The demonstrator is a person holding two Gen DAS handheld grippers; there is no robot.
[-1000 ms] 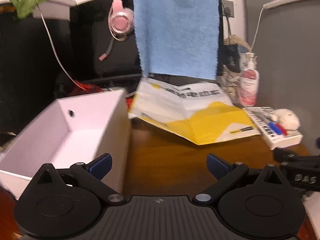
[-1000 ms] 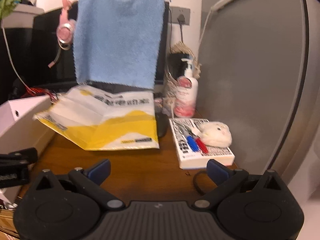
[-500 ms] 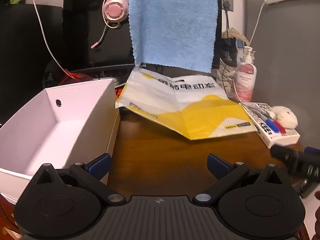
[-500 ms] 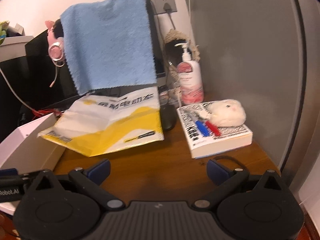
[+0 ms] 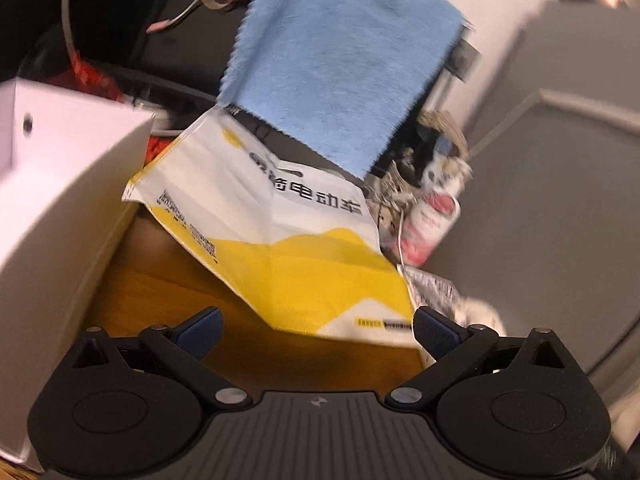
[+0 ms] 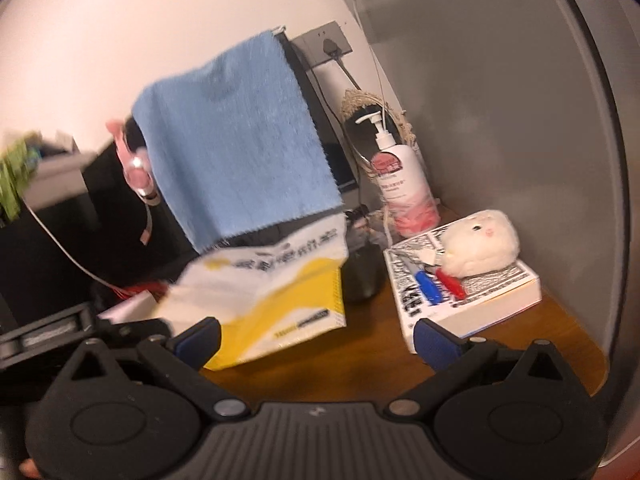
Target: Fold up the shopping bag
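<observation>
The shopping bag (image 5: pixel 280 236), white on top and yellow below with black printed characters, lies flat and creased on the wooden desk, its far edge propped against things behind it. In the right wrist view the same shopping bag (image 6: pixel 276 292) sits left of centre. My left gripper (image 5: pixel 316 330) is open just short of the bag's near yellow edge, nothing between its blue-padded fingers. My right gripper (image 6: pixel 316 340) is open too, its left finger (image 6: pixel 196 342) overlapping the bag's near corner in view; contact cannot be told. Both views are tilted and blurred.
A white open box (image 5: pixel 60 200) stands at the left. A blue towel (image 5: pixel 340 60) hangs over a monitor behind the bag. A pump bottle (image 6: pixel 404 184), a thick book (image 6: pixel 472 296) with pens and a plush toy (image 6: pixel 480 244), and a grey panel (image 6: pixel 540 120) crowd the right.
Both grippers have moved closer to the bag and tilted, the left rolling one way and the right the other. The bag itself has not moved. Both stay open.
</observation>
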